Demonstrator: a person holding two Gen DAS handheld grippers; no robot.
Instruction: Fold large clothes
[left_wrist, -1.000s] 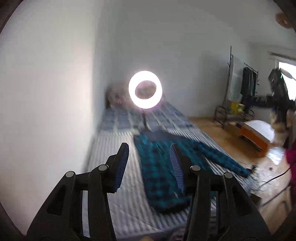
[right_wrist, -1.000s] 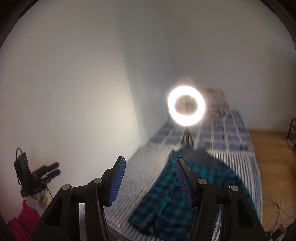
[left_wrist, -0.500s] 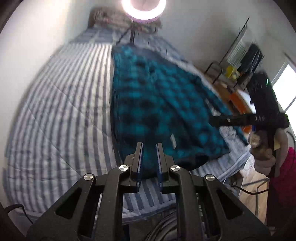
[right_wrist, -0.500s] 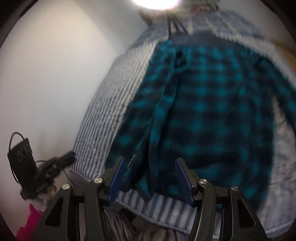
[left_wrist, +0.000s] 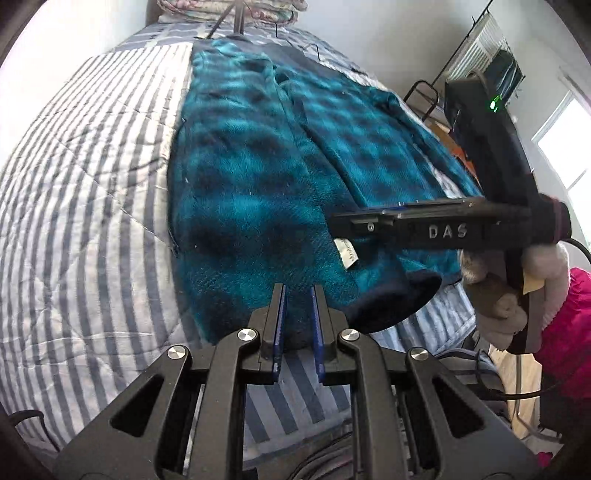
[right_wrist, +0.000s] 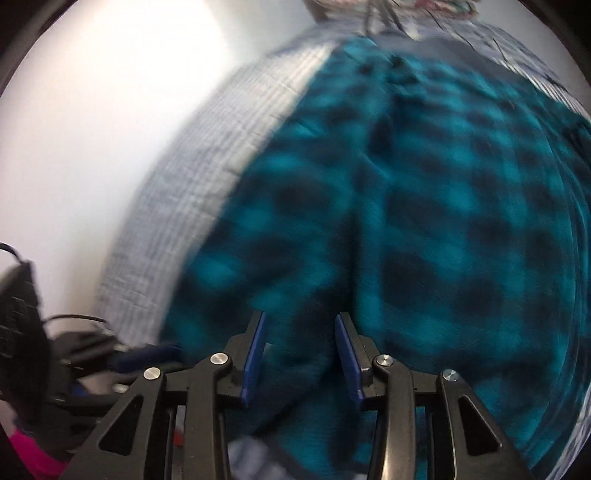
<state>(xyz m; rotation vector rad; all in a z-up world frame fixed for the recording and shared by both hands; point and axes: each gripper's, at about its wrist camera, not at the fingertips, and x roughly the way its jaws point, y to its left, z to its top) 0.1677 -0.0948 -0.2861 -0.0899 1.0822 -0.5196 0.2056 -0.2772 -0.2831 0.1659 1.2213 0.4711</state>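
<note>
My fluffy teal-and-black checked jacket lies spread flat on the bed with the blue-and-white striped cover. My left tool is nearly pressed together, with the jacket's dark bottom edge in the thin gap, but I cannot tell if it pinches the cloth. My right tool is closing, with the jacket's near edge between its blue pads, though the pads do not squeeze it. This view is blurry.

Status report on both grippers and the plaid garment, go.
Left gripper nearly shut at the hem, grip unconfirmed. Right gripper closing, hem fabric between its pads. Teal plaid fleece flat on the striped bedspread. Nothing in the way.
</note>
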